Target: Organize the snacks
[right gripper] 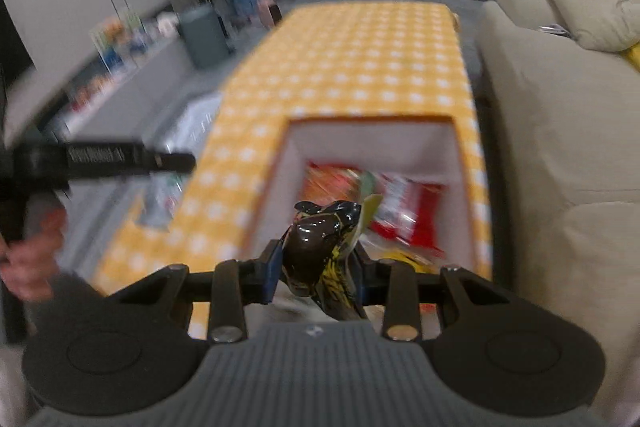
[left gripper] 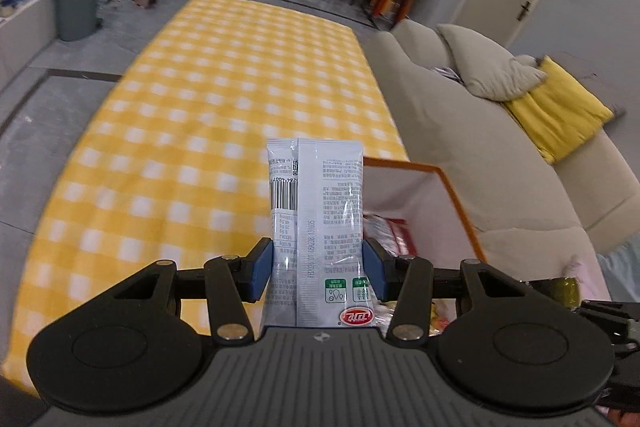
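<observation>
The left gripper (left gripper: pixel 318 267), clamped on an upright white snack packet (left gripper: pixel 316 211), stood left of the orange-rimmed box (left gripper: pixel 452 187), while the right gripper (right gripper: pixel 318 275), clamped on a dark snack pouch (right gripper: pixel 320 247), hung directly over it.

dim indoor light | fisheye-warped edges | right view motion-blurred

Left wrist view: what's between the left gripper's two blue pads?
A white snack packet, printed back facing the camera, pinched between the left gripper pads. Nothing else there.
</observation>
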The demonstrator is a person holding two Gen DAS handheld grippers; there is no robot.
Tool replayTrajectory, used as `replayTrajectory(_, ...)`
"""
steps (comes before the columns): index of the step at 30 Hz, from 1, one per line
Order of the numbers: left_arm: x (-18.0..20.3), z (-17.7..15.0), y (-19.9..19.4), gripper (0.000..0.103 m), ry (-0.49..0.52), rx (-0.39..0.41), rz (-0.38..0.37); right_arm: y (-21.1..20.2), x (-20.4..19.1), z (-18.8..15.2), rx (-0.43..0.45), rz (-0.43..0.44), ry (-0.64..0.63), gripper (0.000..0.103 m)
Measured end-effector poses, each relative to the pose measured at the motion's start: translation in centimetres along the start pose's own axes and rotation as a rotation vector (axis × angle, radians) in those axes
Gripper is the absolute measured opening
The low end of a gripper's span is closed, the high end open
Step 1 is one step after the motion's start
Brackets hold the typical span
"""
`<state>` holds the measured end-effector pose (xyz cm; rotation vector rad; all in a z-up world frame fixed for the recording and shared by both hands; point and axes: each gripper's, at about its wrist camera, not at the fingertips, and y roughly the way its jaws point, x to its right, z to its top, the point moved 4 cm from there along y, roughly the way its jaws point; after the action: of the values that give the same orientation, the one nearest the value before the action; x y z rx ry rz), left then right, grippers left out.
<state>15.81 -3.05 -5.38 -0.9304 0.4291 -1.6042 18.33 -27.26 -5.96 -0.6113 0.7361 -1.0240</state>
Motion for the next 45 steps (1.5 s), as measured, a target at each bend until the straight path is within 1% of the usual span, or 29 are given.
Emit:
replayTrajectory(3,0.9,-0.6,0.9,0.055,0.019,-0.018,-0.016,0.8,1.1,-0.8,-0.096,-0.075,-0.096,0.034)
replayTrajectory(7,1.9,-2.2,1.4,0.055,0.096,-0.017,-0.012,2.7,2.1,-1.3,-0.251,-0.122,-0.218,0.034)
replayTrajectory(8,1.9,-2.4,1.7,0.055,0.102,-0.025,-0.011,3.0,2.1,-1.5,-0.285,-0.13,-0.247,0.034)
replayTrajectory(10,1.9,-2.8,1.9,0.055,0.098,-0.042,-0.019,4.4,2.1,-1.8,-0.381,-0.158,-0.32,0.034)
replayTrajectory(14,1.7,-3.3,2.2,0.055,0.089,-0.054,-0.035,7.0,2.1,-2.4,-0.549,-0.204,-0.476,0.034)
replayTrajectory(17,1.4,-3.3,2.2,0.055,0.083,-0.057,-0.048,9.0,1.8,-2.7,-0.64,-0.259,-0.535,0.034)
replayTrajectory(20,1.0,-3.2,2.2,0.055,0.071,-0.059,-0.06,10.7,1.5,-3.5,-0.728,-0.273,-0.571,0.034)
replayTrajectory(22,0.7,-3.2,2.3,0.055,0.062,-0.06,-0.084,11.7,1.3,-4.0,-0.777,-0.28,-0.598,0.034)
replayTrajectory(23,0.6,-3.3,2.4,0.055,0.064,-0.066,-0.098,12.0,1.3,-3.6,-0.791,-0.279,-0.587,0.033)
replayTrajectory(26,0.4,-3.5,2.4,0.055,0.055,-0.075,-0.113,12.8,1.6,-2.8,-0.792,-0.319,-0.585,0.034)
replayTrajectory(27,0.4,-3.5,2.4,0.055,0.056,-0.074,-0.116,13.1,1.7,-2.8,-0.803,-0.324,-0.587,0.036)
replayTrajectory(28,0.4,-3.4,2.3,0.055,0.056,-0.072,-0.118,13.3,1.8,-2.8,-0.813,-0.324,-0.581,0.045)
replayTrajectory(29,0.3,-3.4,2.2,0.055,0.055,-0.072,-0.12,13.4,1.8,-2.8,-0.816,-0.326,-0.575,0.058)
replayTrajectory(30,0.2,-3.4,2.2,0.055,0.052,-0.075,-0.12,13.3,1.8,-2.8,-0.801,-0.335,-0.581,0.062)
replayTrajectory(32,0.1,-3.3,2.1,0.055,0.042,-0.076,-0.118,13.0,1.4,-2.6,-0.782,-0.342,-0.609,0.063)
replayTrajectory(36,0.1,-3.2,2.1,0.055,0.033,-0.082,-0.106,11.4,0.8,-0.9,-0.726,-0.315,-0.559,0.063)
replayTrajectory(39,0.1,-3.2,1.7,0.055,0.031,-0.077,-0.101,9.6,0.4,1.3,-0.629,-0.313,-0.518,0.064)
replayTrajectory(41,0.2,-3.0,1.4,0.055,0.027,-0.066,-0.099,8.2,0.4,3.0,-0.539,-0.291,-0.454,0.065)
replayTrajectory(42,0.2,-2.9,1.3,0.055,0.022,-0.062,-0.097,7.5,0.6,3.9,-0.48,-0.28,-0.407,0.065)
replayTrajectory(43,0.3,-2.9,1.2,0.055,0.021,-0.06,-0.092,6.8,1.0,4.9,-0.4,-0.284,-0.35,0.065)
replayTrajectory(45,0.6,-2.8,1.0,0.055,0.035,-0.055,-0.077,5.6,2.0,6.3,-0.257,-0.319,-0.247,0.065)
